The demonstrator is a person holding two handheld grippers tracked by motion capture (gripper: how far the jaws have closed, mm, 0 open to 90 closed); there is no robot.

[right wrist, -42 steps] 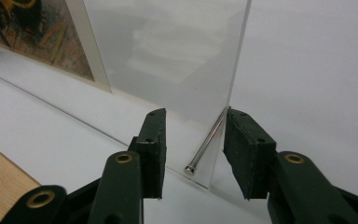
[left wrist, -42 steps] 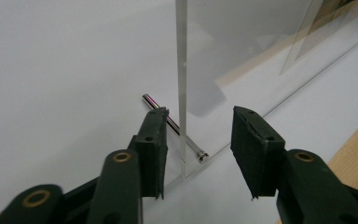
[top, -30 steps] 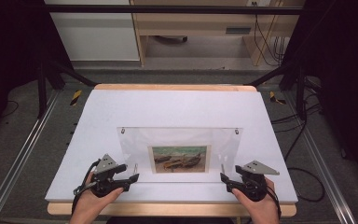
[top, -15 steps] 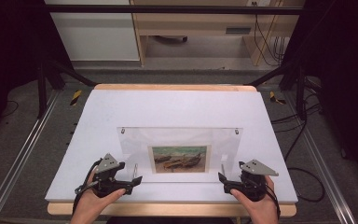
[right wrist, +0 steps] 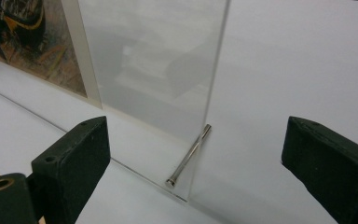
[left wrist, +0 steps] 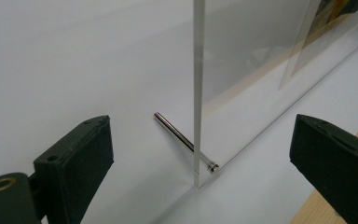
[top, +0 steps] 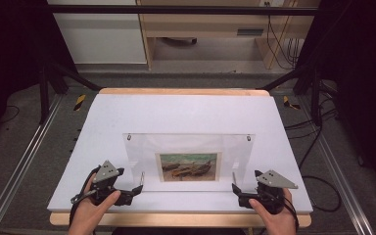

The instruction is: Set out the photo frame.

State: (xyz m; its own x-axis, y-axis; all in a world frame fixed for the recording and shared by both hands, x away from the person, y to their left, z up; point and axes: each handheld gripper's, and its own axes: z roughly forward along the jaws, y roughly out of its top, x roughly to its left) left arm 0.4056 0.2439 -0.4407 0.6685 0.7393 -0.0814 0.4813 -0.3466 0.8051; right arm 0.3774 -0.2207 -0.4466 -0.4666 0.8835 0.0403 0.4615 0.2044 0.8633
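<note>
Both grippers, left [top: 136, 188] and right [top: 235, 187], jaws just spread apart, release the standing frame [top: 188, 155]; backing away comes next.

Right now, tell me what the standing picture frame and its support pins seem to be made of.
Picture frame: looks like clear acrylic or glass, glossy; the table shows through it and its cut edge is pale and see-through. Which of the two, I cannot tell.
Support pins: apparently polished metal, thin silvery rods with bright highlights.
Print inside: seemingly matte paper.
</note>
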